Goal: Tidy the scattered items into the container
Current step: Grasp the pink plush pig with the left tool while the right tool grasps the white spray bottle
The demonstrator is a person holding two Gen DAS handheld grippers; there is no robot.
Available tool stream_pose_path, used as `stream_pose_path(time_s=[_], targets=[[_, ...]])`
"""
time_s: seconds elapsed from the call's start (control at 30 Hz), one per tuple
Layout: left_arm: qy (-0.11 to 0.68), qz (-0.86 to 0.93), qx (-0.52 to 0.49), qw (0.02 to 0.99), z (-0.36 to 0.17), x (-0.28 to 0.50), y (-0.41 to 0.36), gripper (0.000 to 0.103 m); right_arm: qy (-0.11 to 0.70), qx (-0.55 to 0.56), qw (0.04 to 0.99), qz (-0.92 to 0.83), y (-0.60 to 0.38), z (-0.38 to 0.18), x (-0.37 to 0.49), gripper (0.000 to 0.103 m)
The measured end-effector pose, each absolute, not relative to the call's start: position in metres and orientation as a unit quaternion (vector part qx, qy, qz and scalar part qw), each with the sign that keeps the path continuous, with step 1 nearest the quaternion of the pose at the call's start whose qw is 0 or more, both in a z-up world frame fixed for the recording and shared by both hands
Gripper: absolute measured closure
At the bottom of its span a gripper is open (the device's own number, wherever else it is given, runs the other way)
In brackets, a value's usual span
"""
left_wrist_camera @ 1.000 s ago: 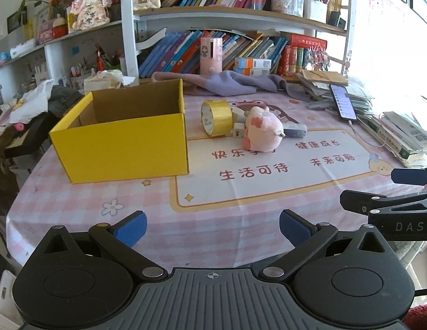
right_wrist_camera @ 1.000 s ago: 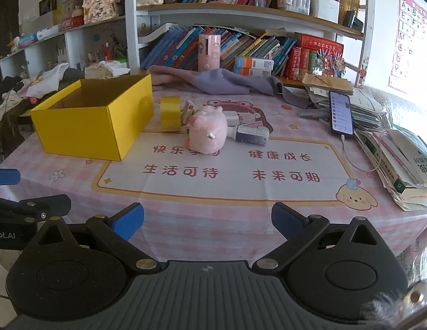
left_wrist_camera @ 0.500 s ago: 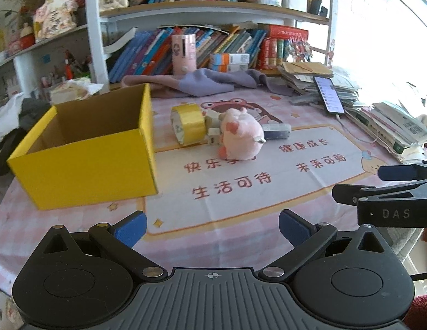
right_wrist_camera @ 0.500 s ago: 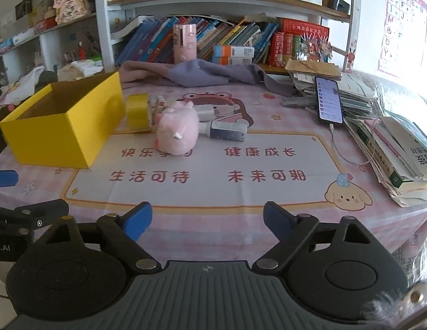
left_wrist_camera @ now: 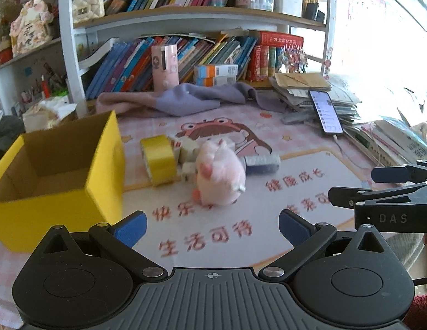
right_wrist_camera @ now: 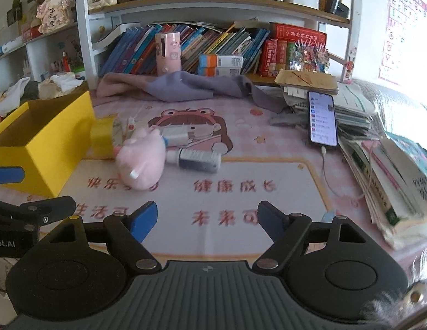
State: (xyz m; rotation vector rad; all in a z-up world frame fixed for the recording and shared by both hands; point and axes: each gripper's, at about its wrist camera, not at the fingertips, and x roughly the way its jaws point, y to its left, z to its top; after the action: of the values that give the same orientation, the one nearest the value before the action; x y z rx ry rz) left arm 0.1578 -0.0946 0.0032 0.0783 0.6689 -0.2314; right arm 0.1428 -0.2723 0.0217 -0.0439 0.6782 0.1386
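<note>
Pink checked tablecloth (left_wrist_camera: 268, 115) with a big printed mat fills both views, bookshelves behind it.

Left wrist view: lower middle of the frame is bare mat, so there's open room right ahead of the left gripper (left_wrist_camera: 212, 227), whose blue pads are spread with nothing between them. The yellow box (left_wrist_camera: 59, 176) sits at the left, open on top, and I can't see anything in it. Just right of it, mid-frame, is the clutter: a roll of yellow tape (left_wrist_camera: 158, 159) on its edge, a pink plush toy (left_wrist_camera: 220, 177) and a grey-blue bottle (left_wrist_camera: 261, 163) lying behind the toy. A purple cloth (left_wrist_camera: 185, 100) is bunched along the back edge, and a phone (left_wrist_camera: 326, 111) leans on a paper stack at upper right. The other gripper pokes in from the right edge.

Right wrist view: the right gripper (right_wrist_camera: 207, 220) has just been closing a bit, but its pads are apart over bare mat, holding nothing. Plush toy (right_wrist_camera: 140, 163) is centre-left, touching the bottle (right_wrist_camera: 196, 159) on its right; the tape (right_wrist_camera: 102, 137) is wedged between toy and box (right_wrist_camera: 45, 137). Books (right_wrist_camera: 389, 176) are piled along the right table edge, crowding that side.
</note>
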Motion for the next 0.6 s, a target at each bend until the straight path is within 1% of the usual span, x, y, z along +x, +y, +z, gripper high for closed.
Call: stream_pose_path(time_s=[0.3, 0.6], targets=[[0.345, -0.073, 0.022, 0.935, -0.001, 0.197, -0.122, 0.001, 0.347, -0.039, 0.931, 0.105, -0.299, 0.019, 0.201, 0.024], [0.369, -0.034, 0.020, 0.929, -0.012, 0.233, -0.140, 0.001, 0.374, -0.069, 0.909, 0.170, -0.308, 0.002, 0.254, 0.024]])
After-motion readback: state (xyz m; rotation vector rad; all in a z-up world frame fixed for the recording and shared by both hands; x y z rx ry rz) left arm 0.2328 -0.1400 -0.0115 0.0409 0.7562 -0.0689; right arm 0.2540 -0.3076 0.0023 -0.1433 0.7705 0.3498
